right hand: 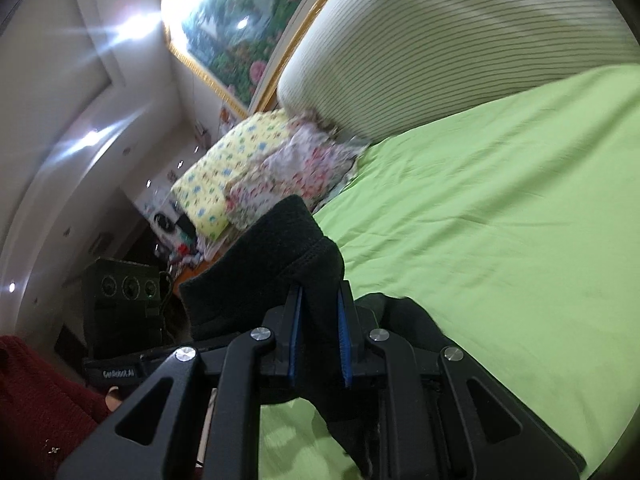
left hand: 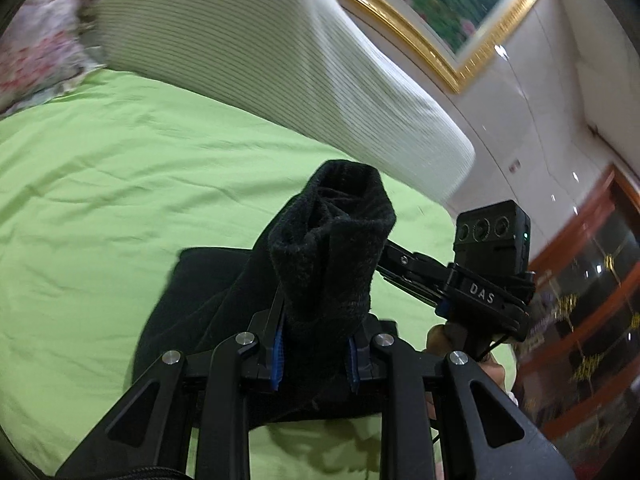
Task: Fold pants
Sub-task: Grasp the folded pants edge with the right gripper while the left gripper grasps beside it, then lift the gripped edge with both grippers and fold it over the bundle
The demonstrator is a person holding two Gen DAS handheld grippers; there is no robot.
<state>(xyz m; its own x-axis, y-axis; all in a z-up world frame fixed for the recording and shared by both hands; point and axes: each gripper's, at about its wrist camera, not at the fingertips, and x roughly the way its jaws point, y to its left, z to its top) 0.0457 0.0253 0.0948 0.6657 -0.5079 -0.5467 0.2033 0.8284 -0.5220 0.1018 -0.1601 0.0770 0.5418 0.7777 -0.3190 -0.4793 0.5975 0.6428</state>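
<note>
The black pants (left hand: 224,304) hang over a green bed sheet (left hand: 100,184). My left gripper (left hand: 316,344) is shut on a bunched end of the pants, which sticks up between the blue pads (left hand: 277,354). The right gripper's body (left hand: 492,276) shows to its right, close by. In the right wrist view my right gripper (right hand: 320,320) is shut on another bunch of the black pants (right hand: 276,256), lifted above the sheet (right hand: 500,220). The rest of the cloth droops below the jaws (right hand: 404,320).
A striped white bolster (left hand: 260,64) lies along the headboard under a gold-framed picture (left hand: 448,8). Floral pillows (right hand: 256,160) are piled at one end of the bed. A wooden cabinet (left hand: 592,320) stands beside the bed. The person's red sleeve (right hand: 36,408) is near.
</note>
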